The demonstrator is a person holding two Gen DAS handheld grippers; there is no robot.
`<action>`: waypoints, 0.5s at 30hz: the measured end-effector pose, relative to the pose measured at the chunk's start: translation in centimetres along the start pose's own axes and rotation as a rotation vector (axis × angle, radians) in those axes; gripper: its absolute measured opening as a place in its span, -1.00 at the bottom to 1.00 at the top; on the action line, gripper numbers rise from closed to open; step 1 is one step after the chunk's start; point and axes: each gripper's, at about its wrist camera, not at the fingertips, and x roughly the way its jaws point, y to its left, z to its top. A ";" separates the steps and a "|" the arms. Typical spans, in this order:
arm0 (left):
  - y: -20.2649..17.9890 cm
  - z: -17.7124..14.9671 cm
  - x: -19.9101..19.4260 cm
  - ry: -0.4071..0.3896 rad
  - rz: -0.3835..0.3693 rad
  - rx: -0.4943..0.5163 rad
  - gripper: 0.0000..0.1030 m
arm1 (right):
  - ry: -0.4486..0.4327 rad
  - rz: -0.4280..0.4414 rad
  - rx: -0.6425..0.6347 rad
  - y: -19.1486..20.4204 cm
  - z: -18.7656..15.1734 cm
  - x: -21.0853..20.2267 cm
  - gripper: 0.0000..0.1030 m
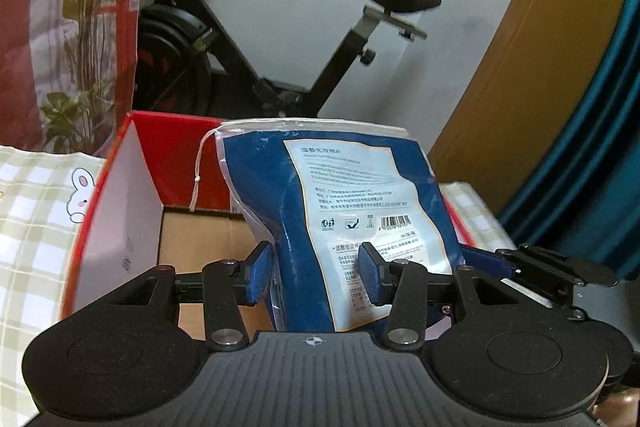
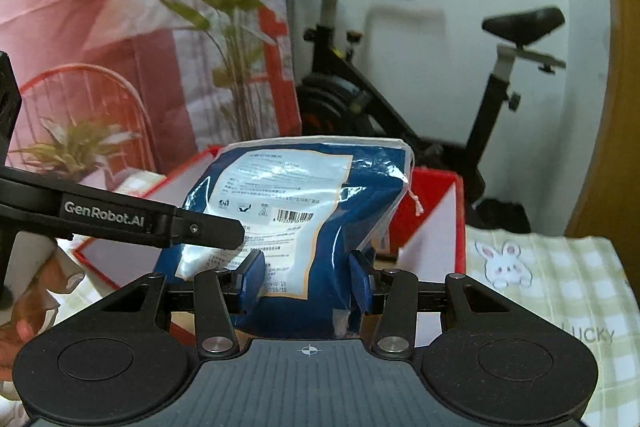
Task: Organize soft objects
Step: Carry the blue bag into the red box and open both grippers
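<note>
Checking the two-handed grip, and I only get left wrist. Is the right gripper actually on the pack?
Observer: Yes. The right gripper has a pad on each side of the pack, low down.
Operator: How does the left one look from there?
Observer: A left finger lies across the pack's left edge, with a hand below it.
Operator: Anything right of the box?
Observer: Beside the box, the checked cloth shows a bunny and the word LUCKY.
</note>
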 end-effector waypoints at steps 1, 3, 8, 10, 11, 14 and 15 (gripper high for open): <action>0.0 0.0 0.3 0.010 0.006 0.012 -0.06 | 0.011 -0.006 0.006 -0.3 -0.2 0.4 -0.17; -0.3 -0.3 1.0 0.028 0.016 0.029 -0.05 | 0.034 -0.015 0.023 -0.5 -0.9 0.9 -0.17; -0.1 -0.7 1.1 0.045 0.046 0.041 0.31 | 0.058 -0.035 0.049 -0.9 -2.1 1.1 -0.14; -0.1 -0.9 0.8 0.038 0.048 0.062 0.31 | 0.058 -0.049 0.041 -0.7 -2.3 0.8 -0.04; -0.1 -1.0 0.4 0.040 0.051 0.069 0.31 | 0.051 -0.049 0.034 -0.5 -2.4 0.4 -0.04; -0.3 -1.1 -1.0 0.017 0.059 0.088 0.30 | 0.024 -0.054 0.002 0.3 -2.5 -0.8 -0.04; -0.4 -1.2 -1.7 0.006 0.062 0.094 0.29 | 0.015 -0.054 -0.004 0.6 -2.6 -1.3 -0.04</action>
